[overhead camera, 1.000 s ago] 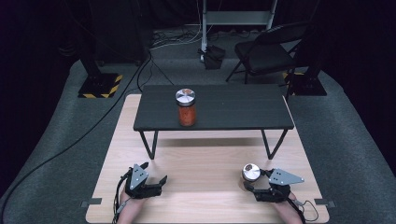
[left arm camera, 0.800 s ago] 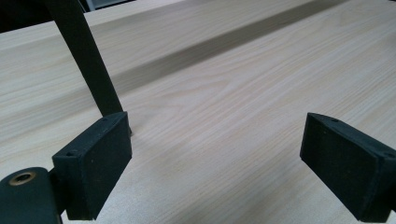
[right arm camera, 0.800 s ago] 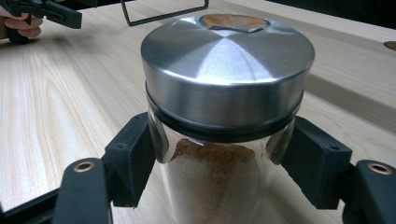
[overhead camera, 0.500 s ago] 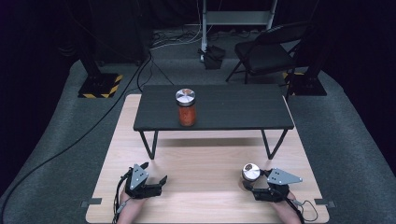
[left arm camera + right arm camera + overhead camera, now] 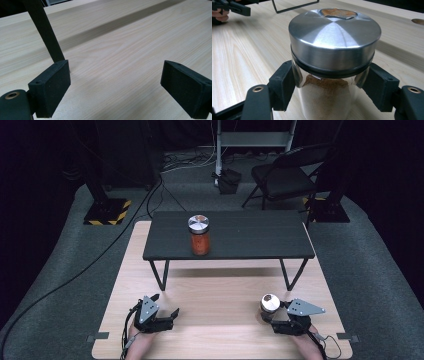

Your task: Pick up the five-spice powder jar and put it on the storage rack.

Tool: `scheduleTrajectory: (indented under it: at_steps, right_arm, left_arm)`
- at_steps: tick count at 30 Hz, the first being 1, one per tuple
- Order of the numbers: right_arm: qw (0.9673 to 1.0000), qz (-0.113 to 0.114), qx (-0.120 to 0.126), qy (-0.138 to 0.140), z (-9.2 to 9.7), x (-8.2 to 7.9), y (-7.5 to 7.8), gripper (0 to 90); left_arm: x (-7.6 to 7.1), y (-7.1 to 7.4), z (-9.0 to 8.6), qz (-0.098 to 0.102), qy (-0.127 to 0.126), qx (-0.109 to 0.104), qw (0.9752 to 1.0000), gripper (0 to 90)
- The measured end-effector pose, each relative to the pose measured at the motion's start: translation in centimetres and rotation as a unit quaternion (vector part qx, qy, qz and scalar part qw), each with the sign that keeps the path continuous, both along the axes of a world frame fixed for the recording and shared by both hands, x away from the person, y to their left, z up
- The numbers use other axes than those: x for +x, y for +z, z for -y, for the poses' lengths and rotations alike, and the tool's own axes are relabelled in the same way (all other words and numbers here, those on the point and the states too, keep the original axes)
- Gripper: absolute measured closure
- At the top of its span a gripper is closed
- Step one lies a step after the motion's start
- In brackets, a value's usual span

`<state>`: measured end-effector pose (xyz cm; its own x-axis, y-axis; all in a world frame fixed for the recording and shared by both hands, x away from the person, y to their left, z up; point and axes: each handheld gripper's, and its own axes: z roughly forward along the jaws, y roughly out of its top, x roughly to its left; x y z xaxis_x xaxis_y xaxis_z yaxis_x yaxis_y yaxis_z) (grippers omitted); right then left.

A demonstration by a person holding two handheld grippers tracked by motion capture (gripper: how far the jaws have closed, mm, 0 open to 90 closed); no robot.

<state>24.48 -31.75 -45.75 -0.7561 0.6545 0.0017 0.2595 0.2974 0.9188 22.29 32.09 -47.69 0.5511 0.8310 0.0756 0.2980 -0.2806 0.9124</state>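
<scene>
A small glass jar (image 5: 329, 82) with a silver lid and brown powder inside stands on the pale wooden board (image 5: 220, 285) at the near right. My right gripper (image 5: 328, 92) is shut on it, one pad pressed against each side of the glass under the lid. From above, the jar (image 5: 270, 304) shows just ahead of the right gripper (image 5: 272, 314). At the near left, my left gripper (image 5: 166, 306) rests low over the board, open. Its jaws (image 5: 120, 90) stand wide apart with bare wood between them.
A low black table (image 5: 250, 240) stands across the far half of the board, with a second silver-lidded jar (image 5: 199, 236) of orange contents on it. One table leg (image 5: 46, 32) rises just beyond my left jaw. A dark chair (image 5: 285, 175) and cables lie on the floor behind.
</scene>
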Motion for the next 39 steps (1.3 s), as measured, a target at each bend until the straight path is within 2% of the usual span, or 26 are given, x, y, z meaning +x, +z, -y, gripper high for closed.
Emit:
scheduleTrajectory:
  at_steps: [7, 15, 28, 39]
  right_arm:
    - [0.9998, 0.001, 0.017, -0.008, 0.3, -0.2, 0.8, 30.0]
    - [0.9996, 0.004, 0.023, -0.015, 0.2, -0.4, 2.3, 30.0]
    - [0.9997, 0.010, 0.015, -0.017, -0.2, -0.3, 5.5, 30.0]
    - [0.9994, 0.017, 0.019, -0.023, -0.3, -0.2, 8.6, 30.0]
  left_arm:
    - [0.0, 0.0, 0.0, 0.000, 0.000, 0.000, 1.0000, 8.9]
    - [0.0, 0.0, 0.0, 0.000, 0.000, 0.000, 1.0000, 8.9]
    - [0.0, 0.0, 0.0, 0.000, 0.001, -0.001, 1.0000, 8.9]
    - [0.0, 0.0, 0.0, -0.002, 0.002, -0.001, 1.0000, 8.9]
